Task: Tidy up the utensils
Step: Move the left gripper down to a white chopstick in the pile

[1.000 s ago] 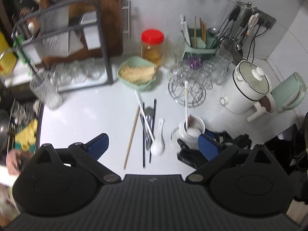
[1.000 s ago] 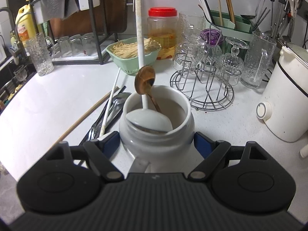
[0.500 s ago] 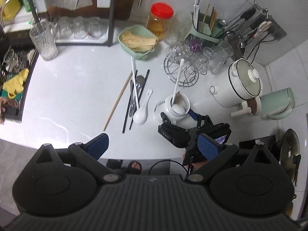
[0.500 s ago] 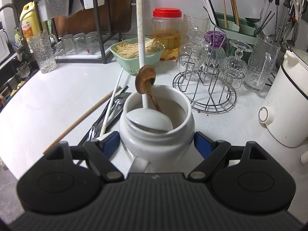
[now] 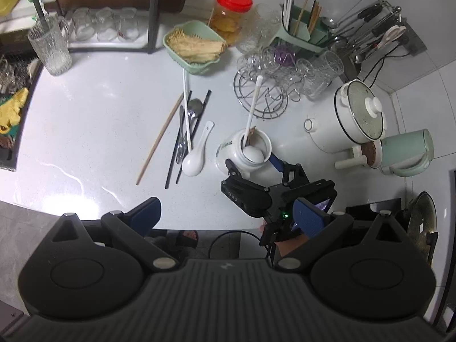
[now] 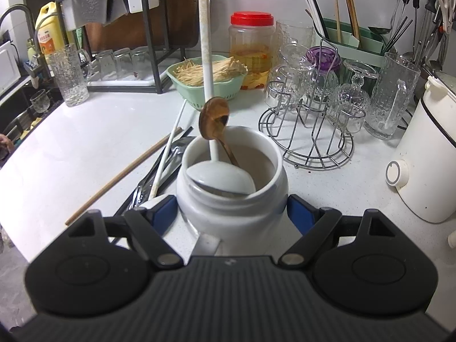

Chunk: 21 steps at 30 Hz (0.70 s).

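- The right gripper [image 6: 232, 216] clamps the white jar [image 6: 232, 196], blue pads pressed on both its sides, on the white counter [image 5: 94, 119].
- A white ladle [image 6: 221, 181] and a wooden spoon [image 6: 214, 118] stand in the jar.
- The left gripper [image 5: 228, 216] hangs released above the counter edge, holding nothing.
- Loose utensils [image 5: 185, 131] lie at the jar's nine o'clock in the left wrist view.

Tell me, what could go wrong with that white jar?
The jar sits near the counter edge, so a nudge from the right hand-held gripper could tip it off. The tall ladle leans out and might topple the jar. The spoon lies close enough to get knocked.
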Tool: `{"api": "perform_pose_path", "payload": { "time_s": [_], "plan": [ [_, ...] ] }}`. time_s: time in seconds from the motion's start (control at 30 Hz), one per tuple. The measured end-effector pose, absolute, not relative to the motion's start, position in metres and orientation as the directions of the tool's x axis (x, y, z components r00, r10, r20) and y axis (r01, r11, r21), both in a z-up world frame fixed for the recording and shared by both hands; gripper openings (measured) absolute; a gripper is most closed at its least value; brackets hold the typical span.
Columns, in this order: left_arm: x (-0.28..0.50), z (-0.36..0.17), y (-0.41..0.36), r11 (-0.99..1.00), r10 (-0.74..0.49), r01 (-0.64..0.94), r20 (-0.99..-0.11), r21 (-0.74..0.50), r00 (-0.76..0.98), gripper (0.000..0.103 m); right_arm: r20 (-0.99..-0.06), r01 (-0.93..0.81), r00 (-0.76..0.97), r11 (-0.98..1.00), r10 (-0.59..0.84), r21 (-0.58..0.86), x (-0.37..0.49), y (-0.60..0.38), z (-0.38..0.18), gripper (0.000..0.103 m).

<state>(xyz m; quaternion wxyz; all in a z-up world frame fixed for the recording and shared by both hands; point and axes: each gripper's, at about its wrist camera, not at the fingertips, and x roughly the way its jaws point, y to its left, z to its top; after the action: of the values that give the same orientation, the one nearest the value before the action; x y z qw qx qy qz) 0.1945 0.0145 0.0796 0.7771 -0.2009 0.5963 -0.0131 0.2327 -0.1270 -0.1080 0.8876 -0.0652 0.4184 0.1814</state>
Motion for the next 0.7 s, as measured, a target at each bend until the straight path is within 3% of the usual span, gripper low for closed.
{"api": "perform_pose_path", "payload": {
  "time_s": [0.4, 0.53, 0.7],
  "plan": [
    [0.237, -0.009, 0.05, 0.965, -0.195, -0.107, -0.925, -0.241, 0.325, 0.101, -0.752, -0.295, 0.622, 0.955, 0.217, 0.031, 0.225, -0.123, -0.11, 0.086],
    [0.253, -0.04, 0.051, 0.984, -0.171, 0.014, -0.906, -0.18, 0.388, 0.101, -0.743, -0.271, 0.638, 0.962, 0.202, 0.028, 0.22, -0.126, -0.111, 0.086],
    [0.268, -0.077, 0.048, 0.972, -0.234, 0.123, -0.889, -0.201, 0.393, 0.1, -0.741, -0.231, 0.649, 0.973, 0.172, 0.023, 0.211, -0.133, -0.11, 0.086]
  ]
}}
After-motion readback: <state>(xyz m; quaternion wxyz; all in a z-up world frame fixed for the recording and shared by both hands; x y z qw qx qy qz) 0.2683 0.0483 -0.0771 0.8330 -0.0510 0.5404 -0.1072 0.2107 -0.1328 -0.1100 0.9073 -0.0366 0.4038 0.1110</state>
